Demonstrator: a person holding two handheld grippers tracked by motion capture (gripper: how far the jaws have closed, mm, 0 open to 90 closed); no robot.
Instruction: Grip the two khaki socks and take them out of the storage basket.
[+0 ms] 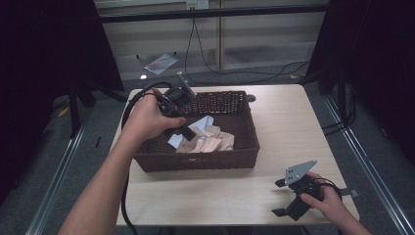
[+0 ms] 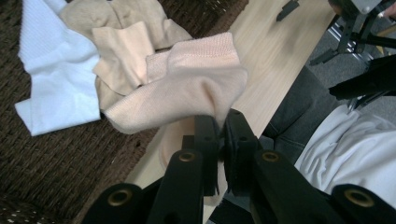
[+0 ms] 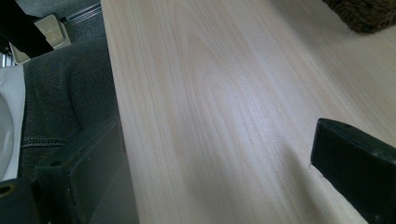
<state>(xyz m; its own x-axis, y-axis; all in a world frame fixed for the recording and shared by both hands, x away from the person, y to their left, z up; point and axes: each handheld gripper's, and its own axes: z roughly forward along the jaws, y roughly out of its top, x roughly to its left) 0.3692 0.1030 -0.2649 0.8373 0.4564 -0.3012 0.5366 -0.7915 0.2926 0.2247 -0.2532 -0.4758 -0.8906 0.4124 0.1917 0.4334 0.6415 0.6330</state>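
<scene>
Left gripper view: left claw (image 2: 221,140) pinches a beige sock (image 2: 187,88) over the basket (image 2: 51,163)

A pale wooden surface (image 1: 288,127) carries a dark woven basket (image 1: 195,161) toward its far left. Near the front right corner, well apart from the basket, the right gripper (image 1: 280,197) rests on the wood.

Right tongs (image 3: 219,182) hover low over the pale wooden surface (image 3: 215,93), jaws spread wide with nothing between them. A dark wicker basket (image 3: 366,14) corner peeks in top right; grey trousers (image 3: 65,93) sit left.
</scene>
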